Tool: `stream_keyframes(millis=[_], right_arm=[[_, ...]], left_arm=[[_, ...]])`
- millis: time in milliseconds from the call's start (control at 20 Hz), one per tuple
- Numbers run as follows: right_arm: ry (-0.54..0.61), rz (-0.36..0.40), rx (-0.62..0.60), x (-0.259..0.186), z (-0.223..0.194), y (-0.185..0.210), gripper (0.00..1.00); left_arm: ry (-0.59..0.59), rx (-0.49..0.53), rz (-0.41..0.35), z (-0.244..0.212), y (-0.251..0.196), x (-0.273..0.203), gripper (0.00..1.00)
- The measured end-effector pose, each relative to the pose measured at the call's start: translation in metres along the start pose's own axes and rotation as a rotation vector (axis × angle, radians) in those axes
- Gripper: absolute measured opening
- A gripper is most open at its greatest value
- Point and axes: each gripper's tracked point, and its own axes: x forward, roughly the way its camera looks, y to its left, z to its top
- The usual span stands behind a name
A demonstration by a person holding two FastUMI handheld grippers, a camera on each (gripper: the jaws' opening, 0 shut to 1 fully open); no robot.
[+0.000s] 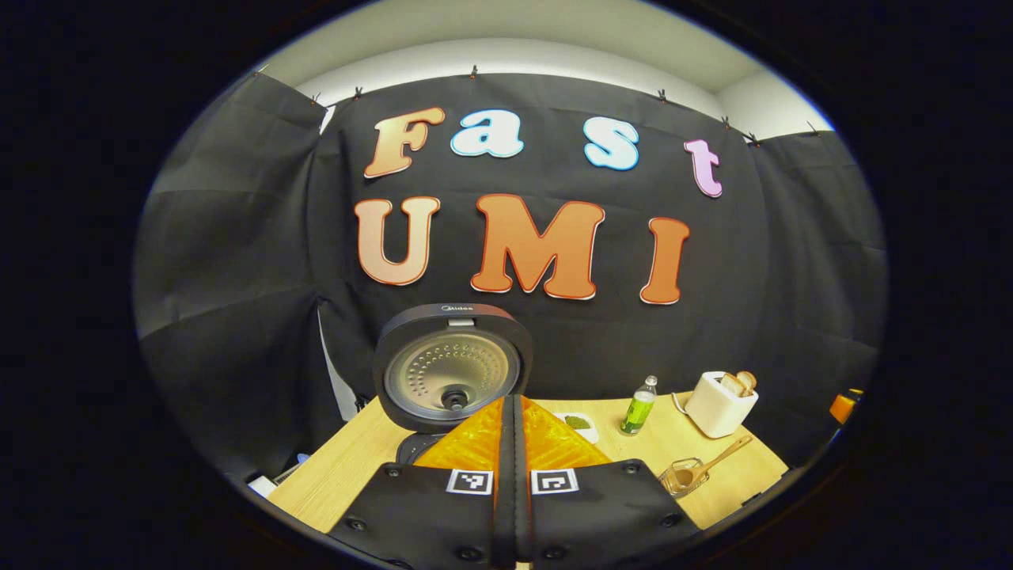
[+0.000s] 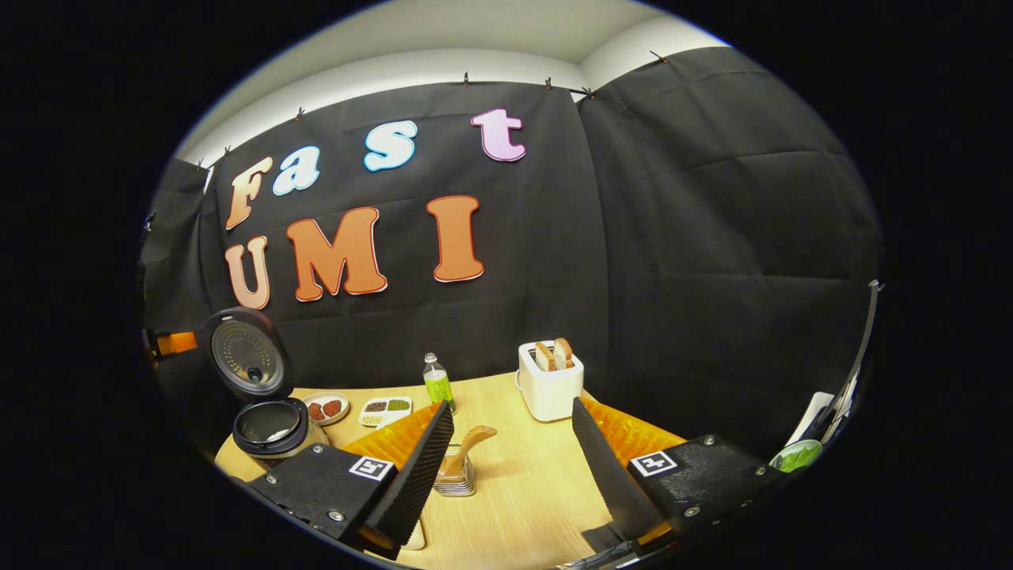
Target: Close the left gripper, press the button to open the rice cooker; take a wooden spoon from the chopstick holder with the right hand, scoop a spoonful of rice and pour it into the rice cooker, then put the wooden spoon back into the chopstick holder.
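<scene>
Wooden spoon (image 2: 467, 443) is left standing in the chopstick holder (image 2: 457, 473) on the surface (image 2: 538, 491) — between the right hand-held gripper (image 2: 513, 443)'s parted fingers for taking — while the left hand-held gripper (image 1: 513, 427), fingers pressed together, is held near the opened rice cooker (image 2: 269, 427).

The left gripper view sits low over the tabletop (image 1: 348, 467), facing the booth wall, close to the open rice cooker (image 1: 447, 372). The right gripper view looks from farther right, angled toward the corner. Both take in the cooker, green bottle (image 2: 437, 384) and toaster (image 2: 549, 380).
</scene>
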Motion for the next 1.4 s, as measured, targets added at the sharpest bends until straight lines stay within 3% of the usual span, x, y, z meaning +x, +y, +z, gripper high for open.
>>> stream_keyframes(millis=[350,500,650,1050,1400], right_arm=[[-0.015,0.037,-0.01,0.021,-0.007,0.015,0.93],[-0.013,0.062,0.014,0.041,-0.015,0.026,0.93],[0.01,0.079,0.026,0.065,-0.033,0.036,0.93],[0.119,0.097,0.037,0.119,-0.091,0.056,0.94],[0.248,0.074,0.114,0.154,-0.145,0.065,0.93]], left_arm=[[-0.054,0.026,0.095,0.022,0.024,-0.031,0.05],[-0.068,0.017,0.123,0.029,0.035,-0.046,0.26],[-0.079,0.008,0.178,0.035,0.054,-0.062,0.24],[-0.111,0.019,0.312,0.042,0.098,-0.097,0.98],[-0.127,0.041,0.405,0.046,0.12,-0.114,0.97]])
